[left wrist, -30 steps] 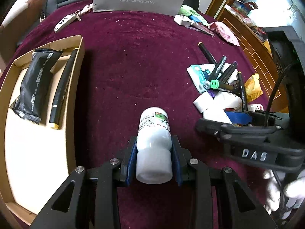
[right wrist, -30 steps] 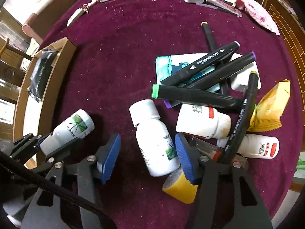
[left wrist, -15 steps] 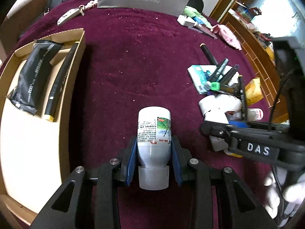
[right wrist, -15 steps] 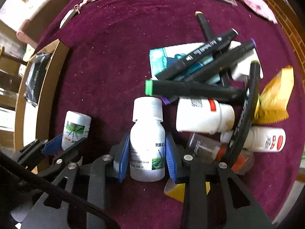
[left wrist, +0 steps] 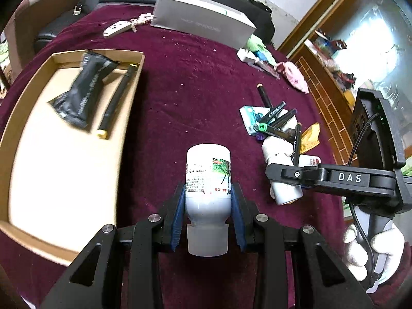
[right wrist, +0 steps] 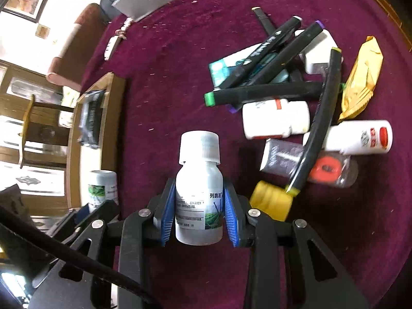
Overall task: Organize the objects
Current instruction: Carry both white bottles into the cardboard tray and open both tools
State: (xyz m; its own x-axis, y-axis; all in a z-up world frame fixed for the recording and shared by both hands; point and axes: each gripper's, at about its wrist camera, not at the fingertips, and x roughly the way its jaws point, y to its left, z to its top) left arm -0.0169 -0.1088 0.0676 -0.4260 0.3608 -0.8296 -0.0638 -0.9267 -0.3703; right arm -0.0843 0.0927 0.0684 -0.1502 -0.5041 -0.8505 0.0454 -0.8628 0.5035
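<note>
Left gripper (left wrist: 208, 216): clenched on a white pesticide bottle (left wrist: 208, 180), blue pads on the lower body and shoulder, cap toward the camera, base pointing out over the maroon tablecloth (left wrist: 185, 97)
Right gripper (right wrist: 198, 216): clamped on a second white bottle (right wrist: 198, 193), pads on the labelled body, ribbed cap pointing away
Where they are: both bottles held above the cloth, between the cardboard tray (left wrist: 128, 118) on the left and the pile of markers (right wrist: 265, 92) and other bottles on the right
Tray contents: a black sachet (left wrist: 85, 95) and one black marker (left wrist: 116, 105), much bare floor beside them
Handling, judged: small rigid plastic bottles, probably light; smooth round walls could roll or twist between flat pads
Best hold: across the straight labelled body, not the tapering shoulder or cap; the left grip sits near the taper, so it may slip more readily
Setting down: lying on its side a bottle could roll; standing it on its base looks steadier
</note>
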